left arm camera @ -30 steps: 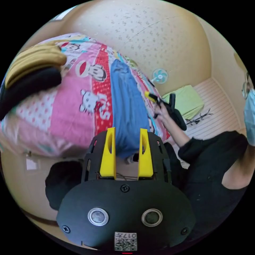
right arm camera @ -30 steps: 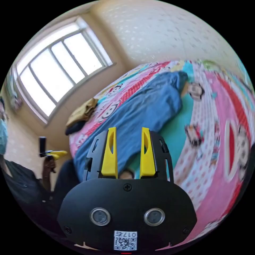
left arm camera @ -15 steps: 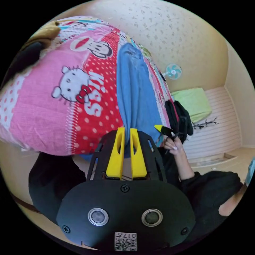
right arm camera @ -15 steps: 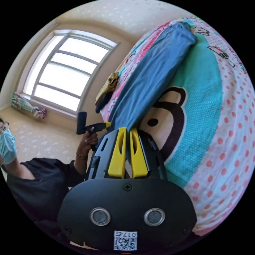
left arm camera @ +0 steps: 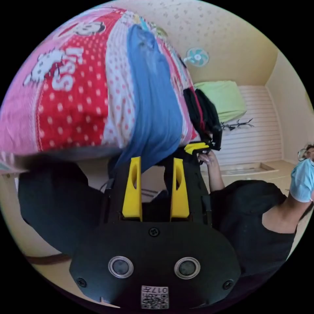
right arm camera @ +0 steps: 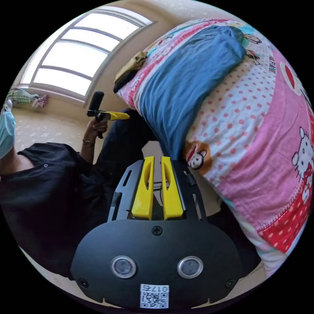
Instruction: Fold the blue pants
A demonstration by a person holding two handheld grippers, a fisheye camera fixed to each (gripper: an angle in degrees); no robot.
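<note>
Cartoon-print bedspread bears soft blue pants; left hand-held gripper released, right clenched empty.

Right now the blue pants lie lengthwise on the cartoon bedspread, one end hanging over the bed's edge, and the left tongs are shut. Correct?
Not quite. In the left gripper view the left tongs stand open, with a clear gap between the jaws. The blue pants do lie lengthwise on the cartoon bedspread, one end hanging over the bed's edge.
</note>
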